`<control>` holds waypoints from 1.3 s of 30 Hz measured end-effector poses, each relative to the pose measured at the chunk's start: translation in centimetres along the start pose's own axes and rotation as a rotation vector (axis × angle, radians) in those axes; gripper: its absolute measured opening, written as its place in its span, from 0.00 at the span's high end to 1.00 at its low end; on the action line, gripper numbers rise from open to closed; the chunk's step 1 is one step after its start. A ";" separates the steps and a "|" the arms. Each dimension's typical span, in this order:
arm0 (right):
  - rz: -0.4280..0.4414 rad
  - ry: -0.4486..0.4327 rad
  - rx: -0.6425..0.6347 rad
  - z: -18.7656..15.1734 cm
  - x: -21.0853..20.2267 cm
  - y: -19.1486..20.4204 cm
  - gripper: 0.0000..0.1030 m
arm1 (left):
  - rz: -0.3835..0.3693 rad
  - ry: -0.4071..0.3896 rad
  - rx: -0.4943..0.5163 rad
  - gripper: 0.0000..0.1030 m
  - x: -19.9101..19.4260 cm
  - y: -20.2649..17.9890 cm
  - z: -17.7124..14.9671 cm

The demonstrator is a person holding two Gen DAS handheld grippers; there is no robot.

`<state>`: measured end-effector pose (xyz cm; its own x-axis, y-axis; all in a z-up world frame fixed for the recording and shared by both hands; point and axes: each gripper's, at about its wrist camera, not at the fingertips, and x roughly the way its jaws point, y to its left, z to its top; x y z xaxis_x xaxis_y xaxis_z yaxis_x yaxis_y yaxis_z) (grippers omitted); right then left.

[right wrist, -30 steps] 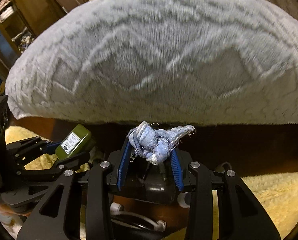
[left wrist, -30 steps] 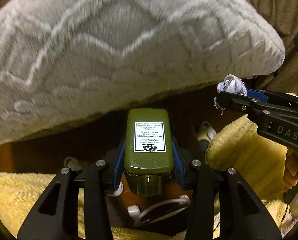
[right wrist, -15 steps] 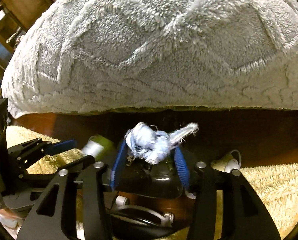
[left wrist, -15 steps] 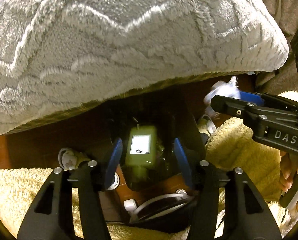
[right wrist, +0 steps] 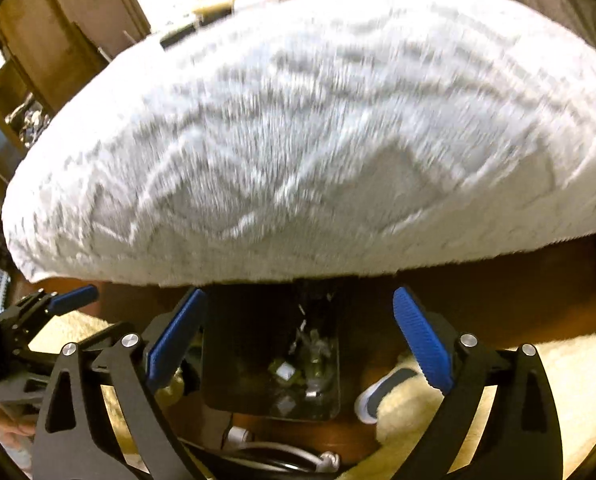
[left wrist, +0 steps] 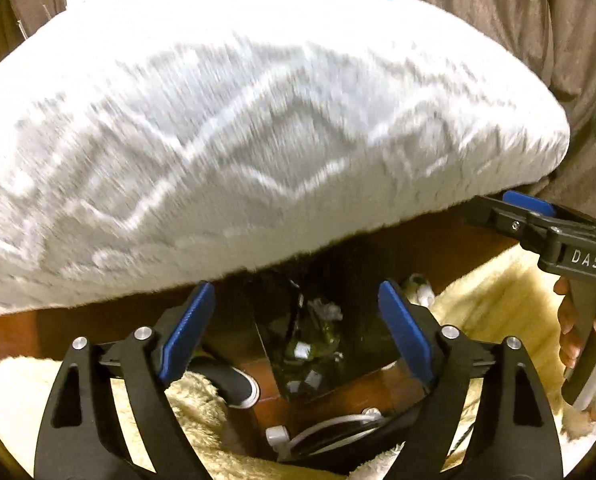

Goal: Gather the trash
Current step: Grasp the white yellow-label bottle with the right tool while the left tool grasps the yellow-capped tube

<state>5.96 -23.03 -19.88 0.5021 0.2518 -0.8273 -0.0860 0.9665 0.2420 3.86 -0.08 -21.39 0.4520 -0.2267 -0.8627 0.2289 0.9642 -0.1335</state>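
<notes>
A black trash bin (left wrist: 361, 320) (right wrist: 242, 360) stands on the floor under the bed's edge. Inside it lie the green bottle (left wrist: 321, 332) (right wrist: 286, 372) and other scraps; the blue-white rag is hard to make out among them. My left gripper (left wrist: 296, 320) is open and empty, hovering above the bin. My right gripper (right wrist: 298, 320) is also open and empty above the bin. The right gripper shows in the left wrist view (left wrist: 537, 216), and the left one in the right wrist view (right wrist: 58, 300).
A grey-white fleece blanket (left wrist: 238, 120) (right wrist: 317, 120) covers the bed just ahead. A yellow fluffy rug (left wrist: 497, 300) (right wrist: 557, 372), a slipper (left wrist: 234, 384) (right wrist: 381, 392) and white cables (left wrist: 325, 424) lie around the bin on the wooden floor.
My left gripper opened and the green bottle fell into the bin. My right gripper opened and let go of the blue-white rag. Both grippers have lifted a little.
</notes>
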 end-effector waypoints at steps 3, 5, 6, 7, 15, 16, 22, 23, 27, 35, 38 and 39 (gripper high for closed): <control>-0.001 -0.053 -0.001 1.5 -1.7 0.0 0.05 | 0.042 -0.067 -0.003 0.16 -2.2 0.5 1.7; -0.002 -0.086 -0.005 2.6 -2.5 -0.3 0.04 | 0.059 -0.097 -0.004 0.14 -3.3 0.9 2.7; -0.009 -0.103 -0.007 3.3 -2.9 -0.4 0.04 | 0.077 -0.119 -0.002 0.12 -4.0 1.2 3.6; -0.014 -0.118 -0.007 4.0 -3.2 -0.6 0.04 | 0.090 -0.129 -0.002 0.12 -4.4 1.6 4.0; -0.038 -0.184 -0.032 9.0 -2.1 -0.8 0.04 | 0.163 -0.184 -0.005 0.12 -4.2 2.9 9.0; -0.042 -0.188 -0.045 9.8 -1.7 -0.7 0.05 | 0.172 -0.185 0.001 0.12 -4.0 2.8 9.5; -0.008 -0.214 -0.104 13.5 0.6 1.2 0.25 | 0.192 -0.190 0.046 0.12 -2.3 2.5 12.6; -0.002 -0.207 -0.108 14.1 1.2 1.5 0.28 | 0.188 -0.192 0.050 0.12 -2.1 2.6 13.2; -0.012 -0.194 -0.142 16.7 3.3 2.6 0.44 | 0.172 -0.190 0.059 0.12 -1.3 2.7 14.5; 0.009 -0.164 -0.216 20.0 5.9 4.1 0.49 | 0.142 -0.174 0.072 0.13 0.5 2.5 16.0; 0.018 -0.157 -0.238 20.9 6.7 4.9 0.49 | 0.135 -0.174 0.076 0.13 1.0 2.2 16.8; 0.021 -0.152 -0.239 21.2 7.0 5.2 0.49 | 0.134 -0.174 0.078 0.13 1.2 2.2 17.0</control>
<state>27.29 -17.32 -13.70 0.6196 0.2790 -0.7337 -0.2893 0.9501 0.1169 19.57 -0.61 -14.39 0.6235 -0.1240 -0.7720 0.2194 0.9754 0.0206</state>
